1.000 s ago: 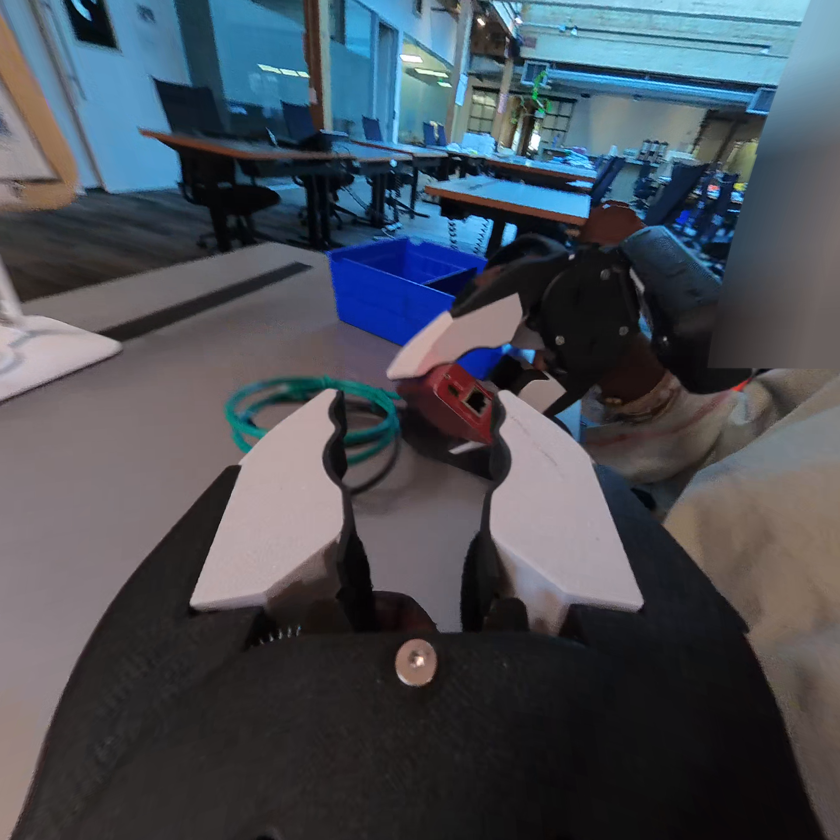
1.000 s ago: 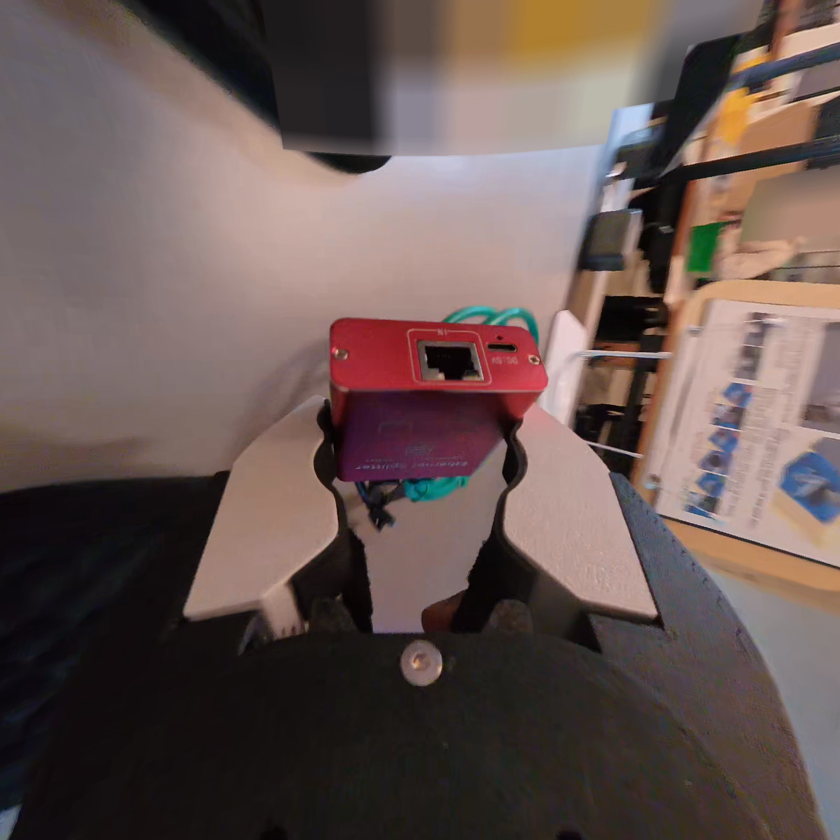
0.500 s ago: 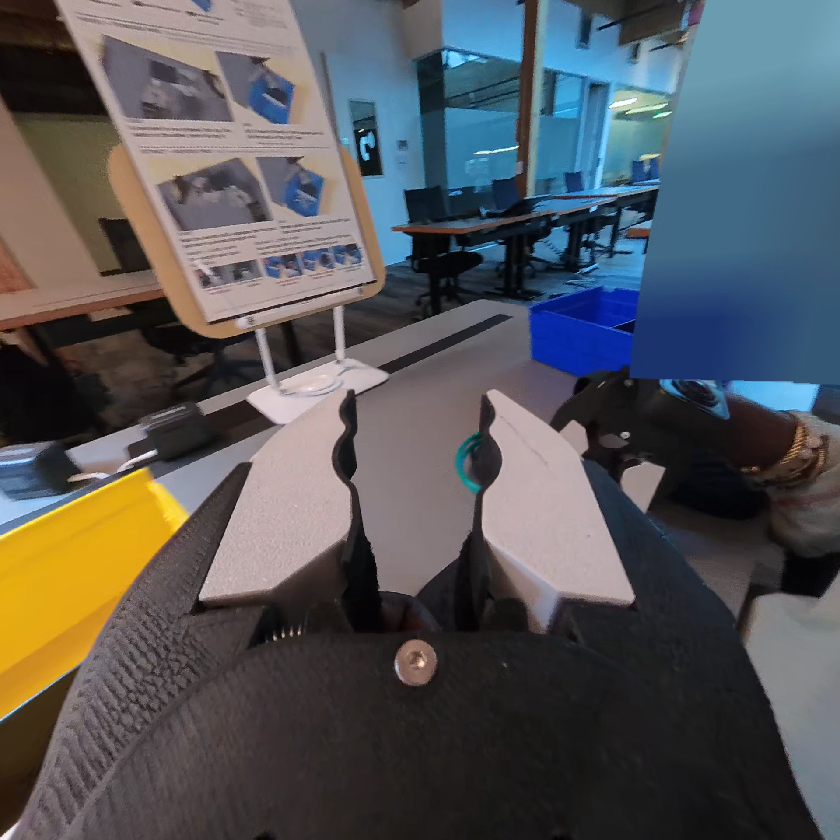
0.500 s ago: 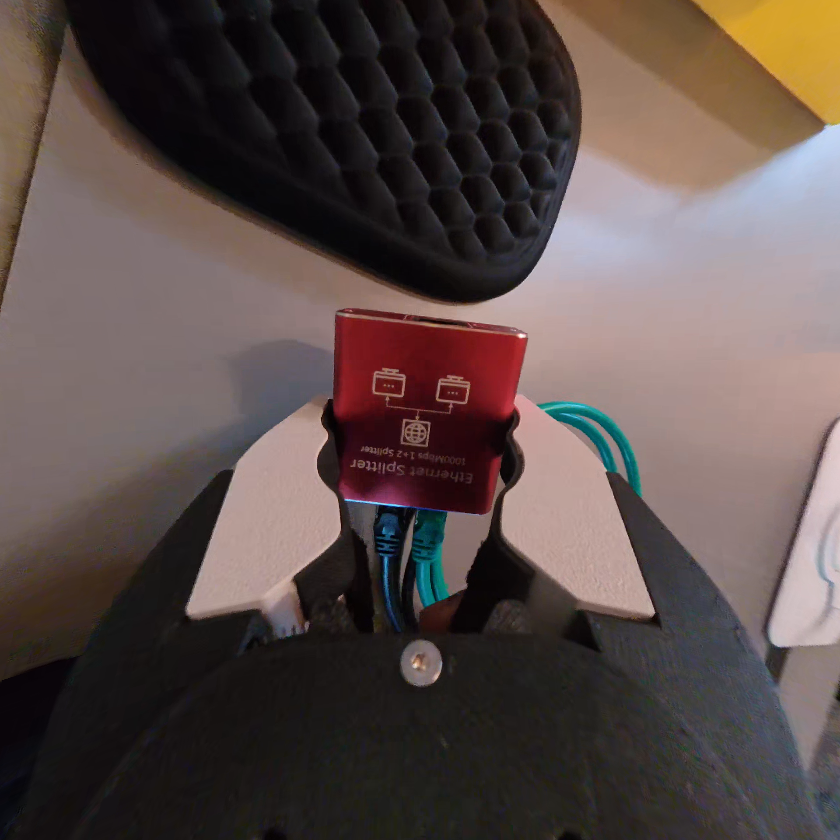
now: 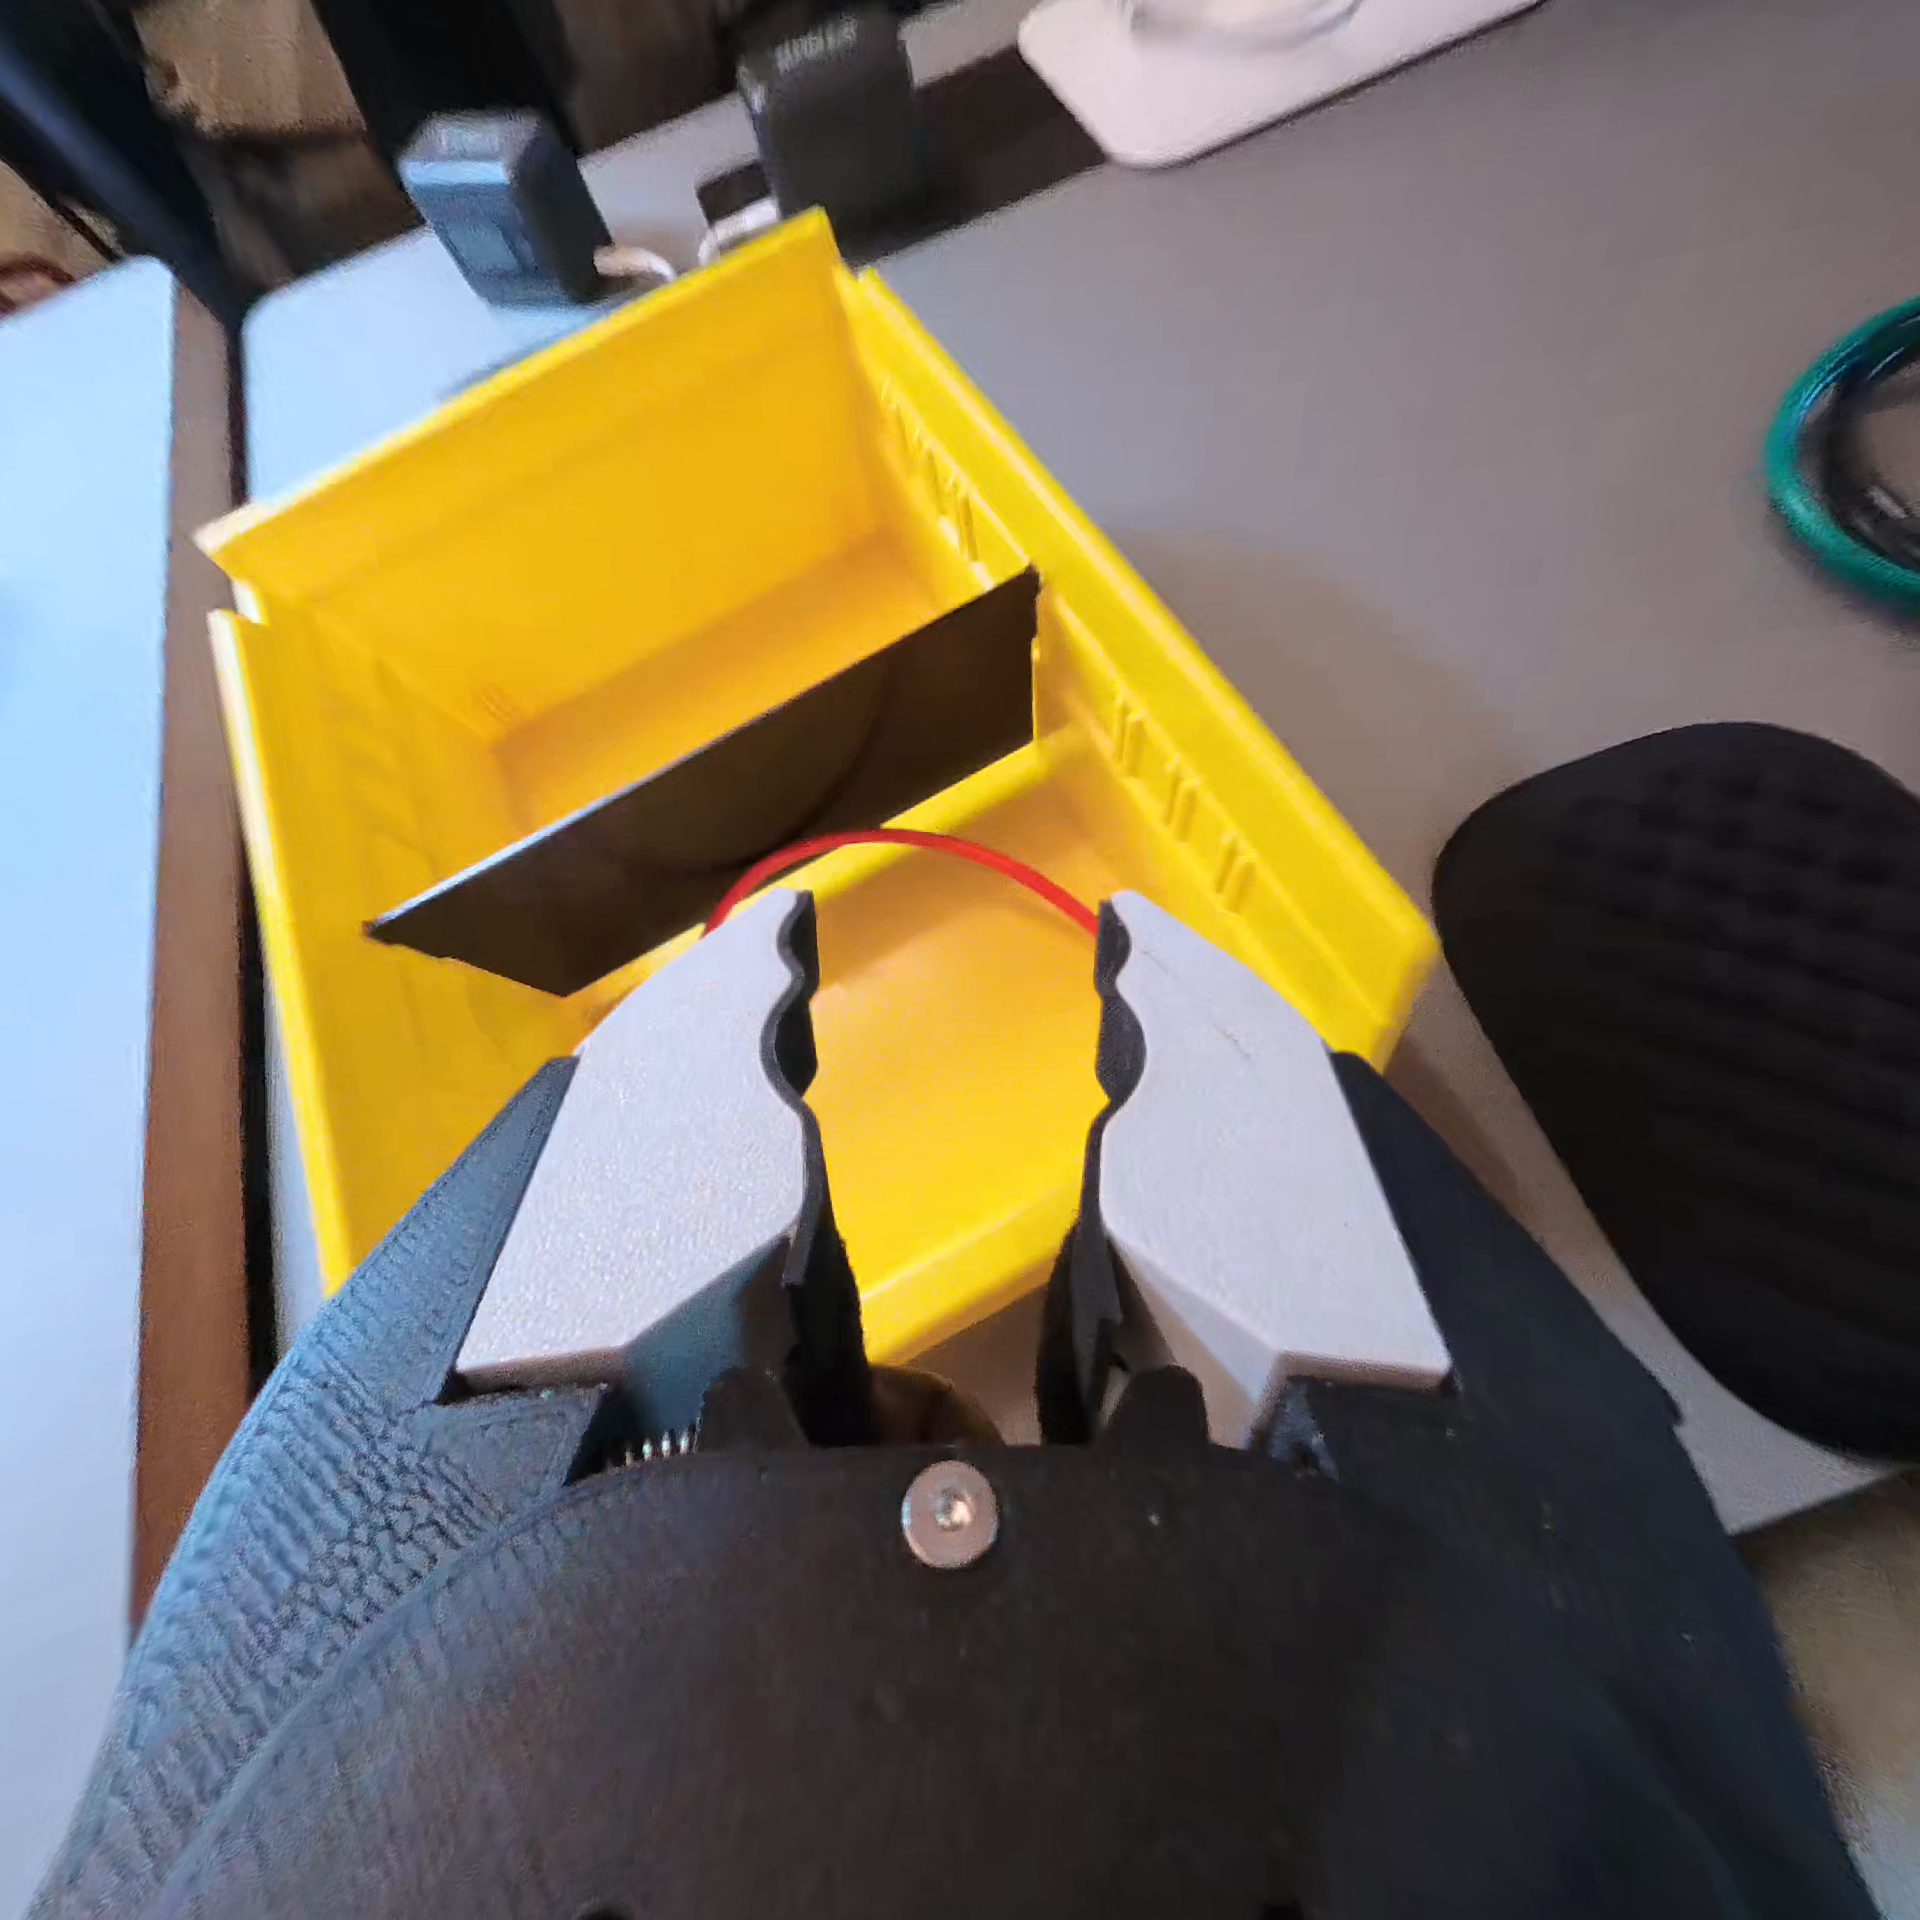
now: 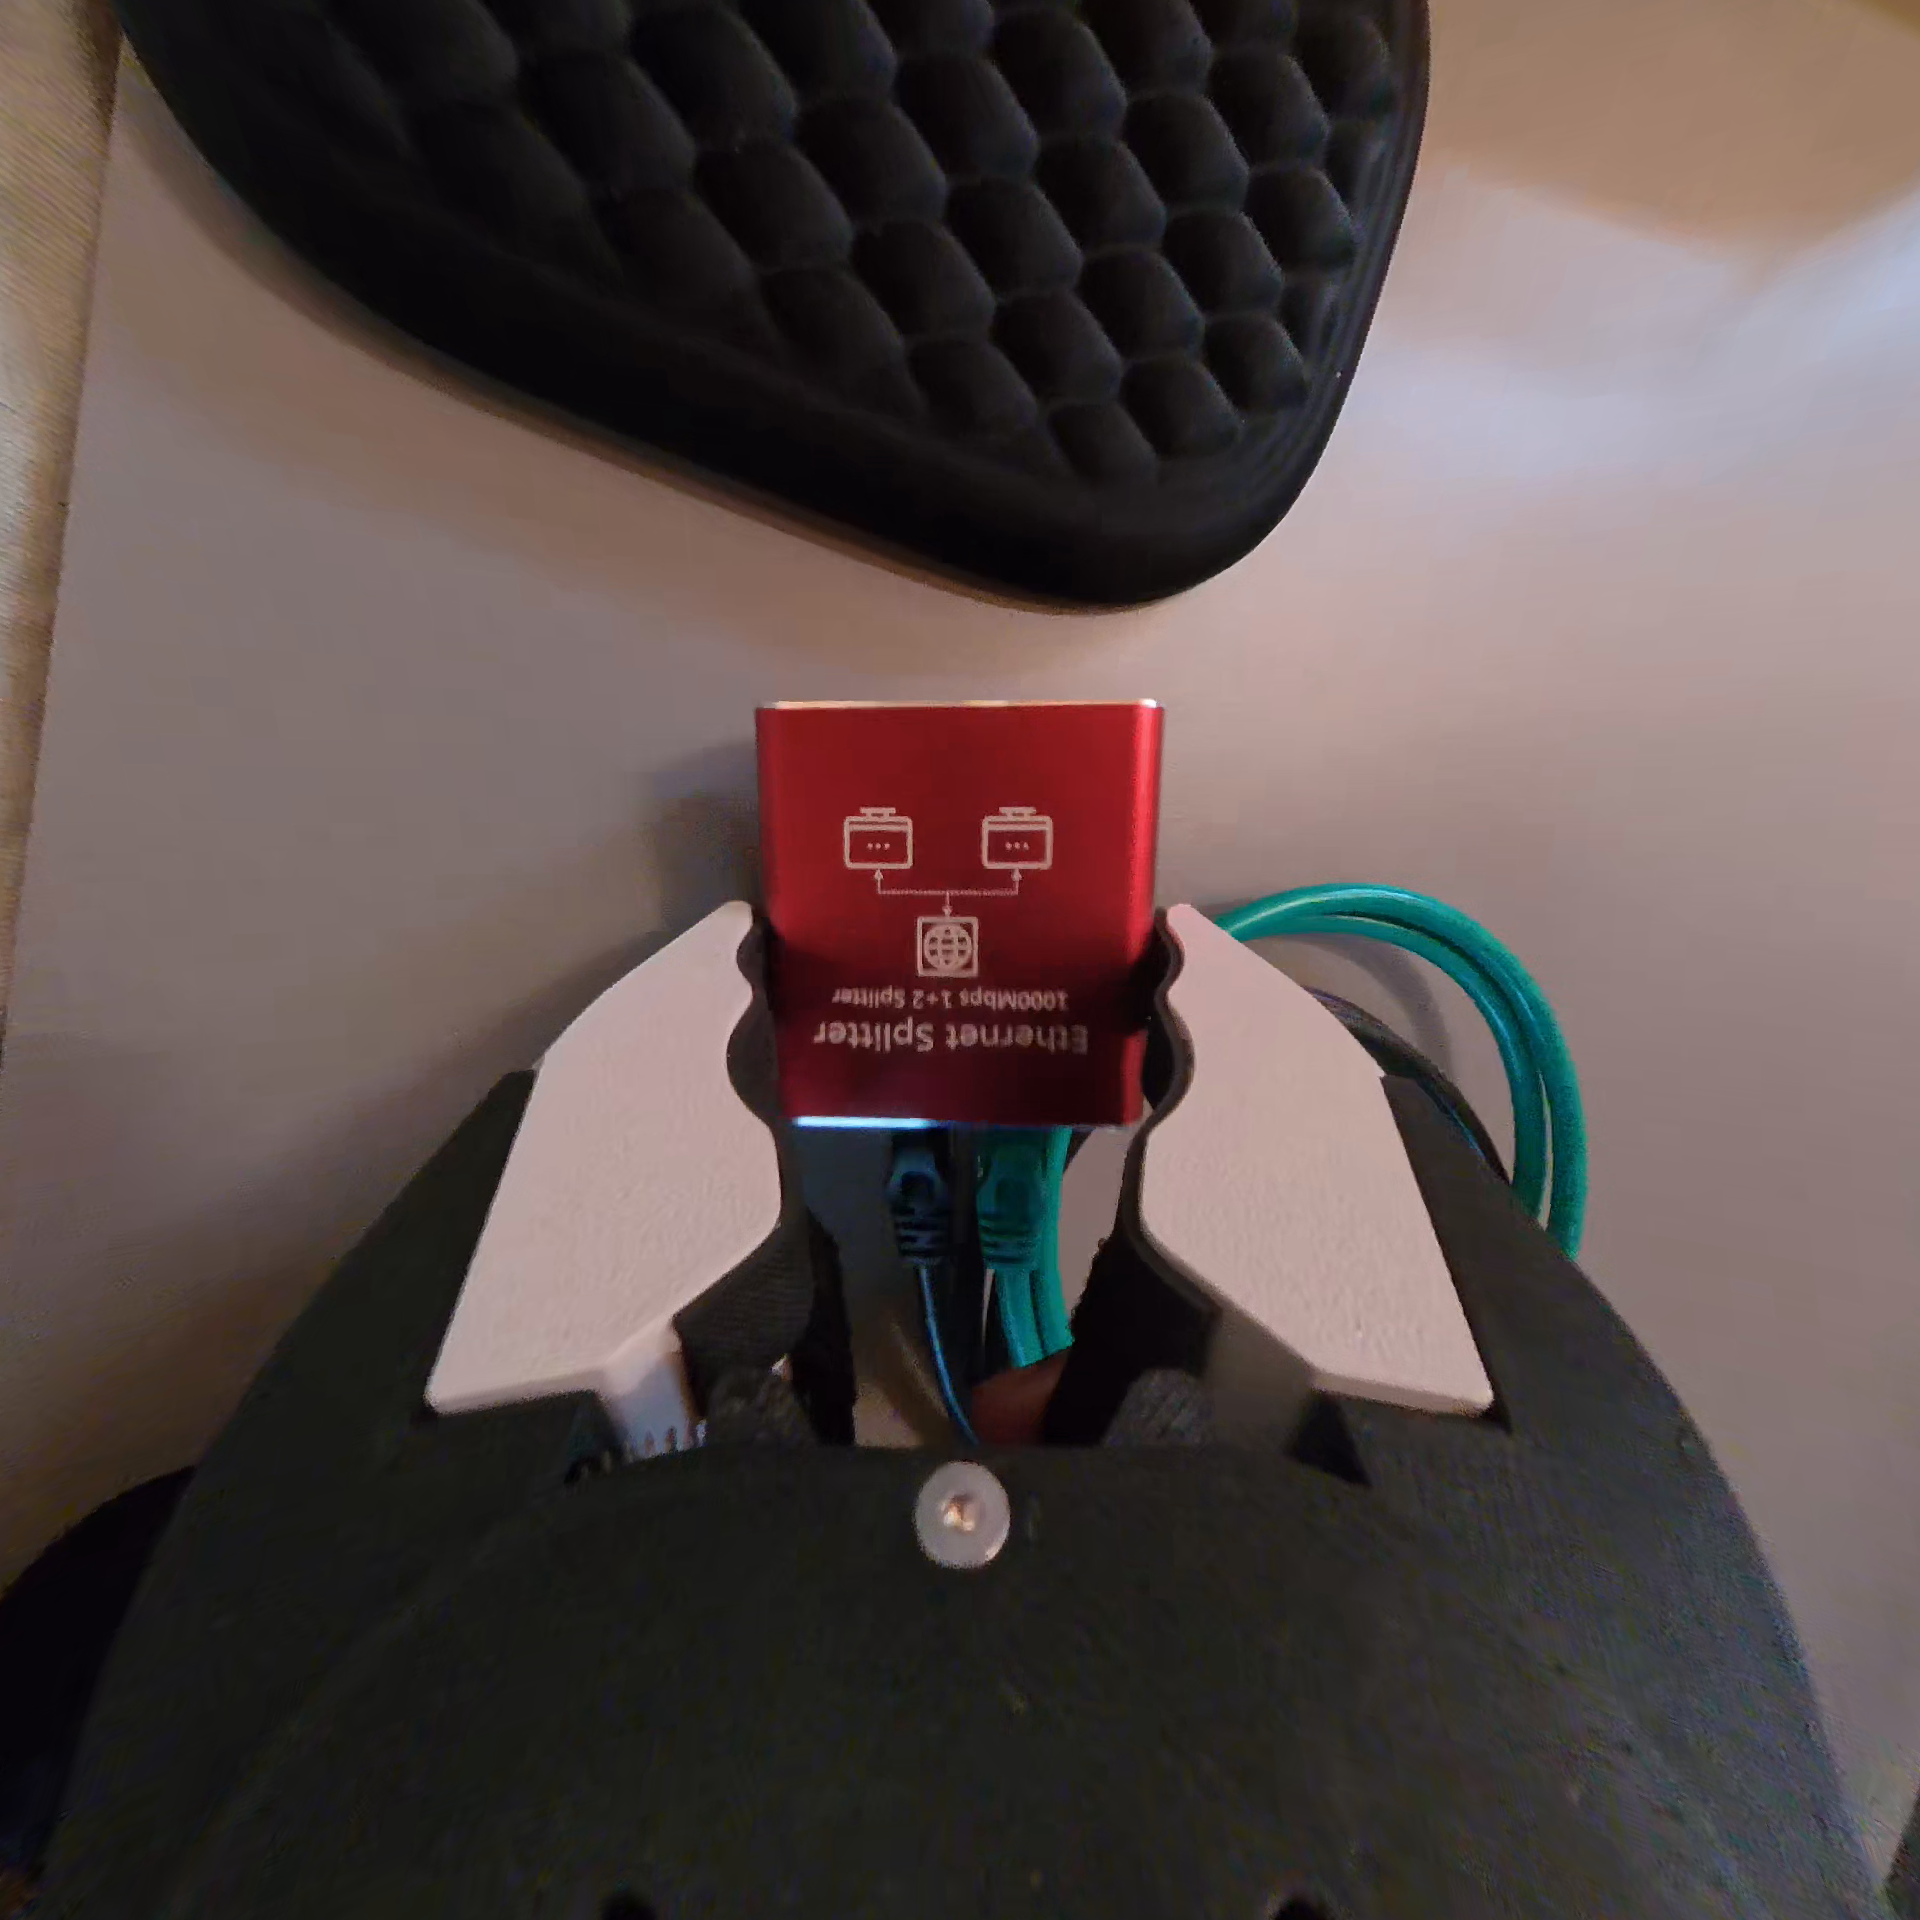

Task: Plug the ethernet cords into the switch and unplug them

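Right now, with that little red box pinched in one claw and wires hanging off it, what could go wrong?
The right gripper pinches only the red switch's near end, so it might twist loose. The green cord loops behind a finger and could snag. The open left gripper hovers over the yellow bin and might bump its black divider.

Switch (image 6: 956,914) deep red w/ white line icons. Plugged cords: one teal-green (image 6: 1496,1049), one dark bluish (image 6: 920,1210). Bin (image 5: 665,582) bright yellow, divider (image 5: 727,810) black, thin red cord (image 5: 894,847) inside. Pad (image 6: 790,270) black, honeycomb bumps. Gripper fingers (image 5: 665,1143) light grey, black edges. Table (image 5: 1351,364) grey.
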Demonstrator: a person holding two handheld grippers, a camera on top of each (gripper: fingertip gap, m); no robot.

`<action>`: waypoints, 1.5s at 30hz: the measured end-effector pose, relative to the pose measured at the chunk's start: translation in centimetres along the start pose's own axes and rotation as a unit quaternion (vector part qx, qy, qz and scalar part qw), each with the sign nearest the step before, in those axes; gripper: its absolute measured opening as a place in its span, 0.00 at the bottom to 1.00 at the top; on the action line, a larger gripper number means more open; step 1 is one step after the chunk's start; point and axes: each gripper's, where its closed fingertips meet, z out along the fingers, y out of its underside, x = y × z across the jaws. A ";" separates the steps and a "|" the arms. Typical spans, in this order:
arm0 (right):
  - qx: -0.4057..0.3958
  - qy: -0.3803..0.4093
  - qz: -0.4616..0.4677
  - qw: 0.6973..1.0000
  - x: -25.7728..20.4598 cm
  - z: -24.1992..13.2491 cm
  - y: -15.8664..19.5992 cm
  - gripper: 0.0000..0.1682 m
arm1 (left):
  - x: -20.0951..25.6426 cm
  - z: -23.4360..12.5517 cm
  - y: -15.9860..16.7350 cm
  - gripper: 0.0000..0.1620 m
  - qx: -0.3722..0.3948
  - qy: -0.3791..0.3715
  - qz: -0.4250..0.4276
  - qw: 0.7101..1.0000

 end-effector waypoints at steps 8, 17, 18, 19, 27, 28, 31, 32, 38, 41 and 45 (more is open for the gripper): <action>0.146 0.081 0.036 0.985 1.0 -5.0 -1.7 0.39 | 1.1 7.6 2.6 0.29 -0.104 0.049 -0.120 0.986; 0.168 0.176 0.015 0.970 1.7 -8.5 -1.3 0.35 | 0.8 9.6 4.5 0.27 -0.185 0.027 -0.146 0.972; 0.169 0.182 0.013 0.969 1.7 -8.7 -1.3 0.35 | 0.9 9.7 4.6 0.26 -0.195 0.028 -0.138 0.971; 0.171 0.188 0.012 0.967 1.8 -8.9 -1.4 0.34 | 1.2 9.8 4.5 0.26 -0.200 0.034 -0.136 0.970; 0.168 0.219 0.010 0.961 2.2 -9.2 -1.4 0.34 | 0.9 11.5 5.0 0.17 -0.241 0.019 -0.133 0.961; 0.168 0.221 0.009 0.961 2.2 -9.3 -1.4 0.34 | 0.8 11.5 4.9 0.17 -0.234 0.017 -0.130 0.963; 0.171 0.224 0.010 0.959 2.0 -9.6 -1.3 0.33 | 0.2 10.2 3.6 0.13 -0.171 -0.013 -0.130 0.976; 0.175 0.225 0.011 0.958 2.0 -9.7 -1.2 0.33 | -0.2 9.4 2.8 0.11 -0.137 -0.025 -0.131 0.982; 0.209 0.229 0.013 0.951 2.1 -10.0 -1.9 0.30 | -0.7 0.7 -4.8 0.03 0.136 -0.027 -0.115 0.984; 0.229 0.231 0.009 0.946 2.1 -10.1 -3.0 0.29 | 1.0 -3.9 -9.0 0.03 0.265 -0.008 -0.060 0.962; 0.287 0.231 0.021 0.929 2.0 -10.8 -5.1 0.28 | 5.8 -7.3 -12.2 0.03 0.360 0.020 0.073 0.930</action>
